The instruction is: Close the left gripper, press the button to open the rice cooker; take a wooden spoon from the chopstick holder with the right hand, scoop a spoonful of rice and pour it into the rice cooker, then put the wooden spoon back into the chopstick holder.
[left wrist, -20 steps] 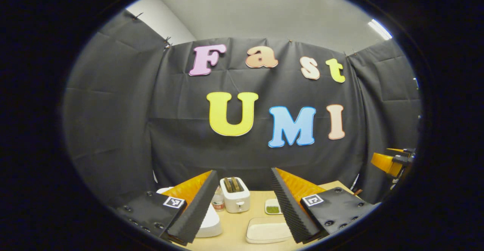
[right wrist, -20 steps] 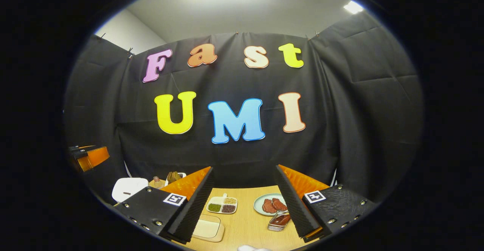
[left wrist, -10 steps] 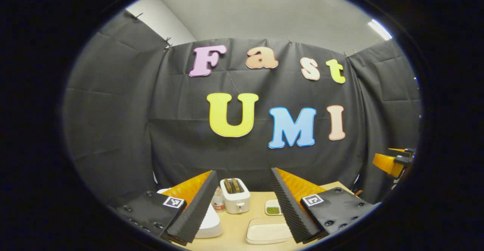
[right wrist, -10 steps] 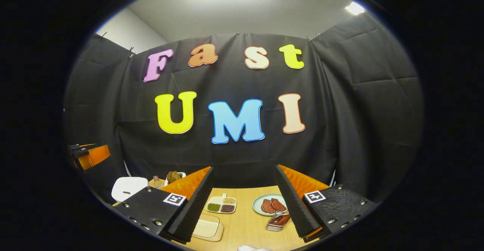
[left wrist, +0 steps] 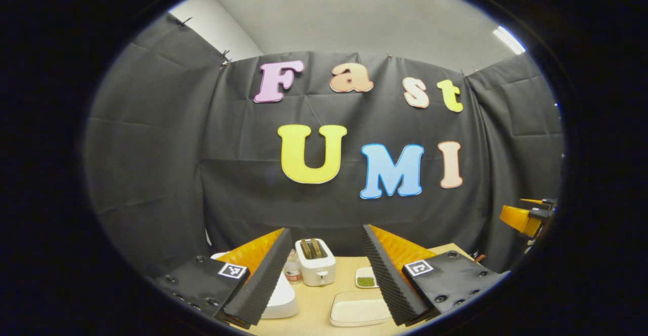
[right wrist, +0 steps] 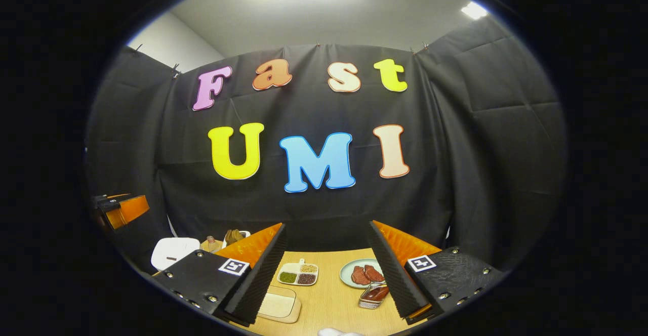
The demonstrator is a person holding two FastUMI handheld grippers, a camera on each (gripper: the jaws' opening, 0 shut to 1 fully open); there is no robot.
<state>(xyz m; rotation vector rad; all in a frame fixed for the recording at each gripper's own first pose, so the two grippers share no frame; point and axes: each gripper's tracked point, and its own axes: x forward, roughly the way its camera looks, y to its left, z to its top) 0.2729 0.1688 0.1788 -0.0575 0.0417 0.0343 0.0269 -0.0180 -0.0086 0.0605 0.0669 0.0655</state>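
While both grippers hover raised above the table point(right wrist: 329, 295), left gripper point(left wrist: 324, 270) and right gripper point(right wrist: 326, 270) gape wide, holding nothing, seemingly poised.

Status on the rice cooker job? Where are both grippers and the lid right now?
Both grippers hang open above the table: left gripper, right gripper, nothing between the fingers of either. The white rice cooker looks lid-down. No wooden spoon in hand. This fits a point before the button press, or after the spoon went back and the lid was shut again; the views can't settle which.
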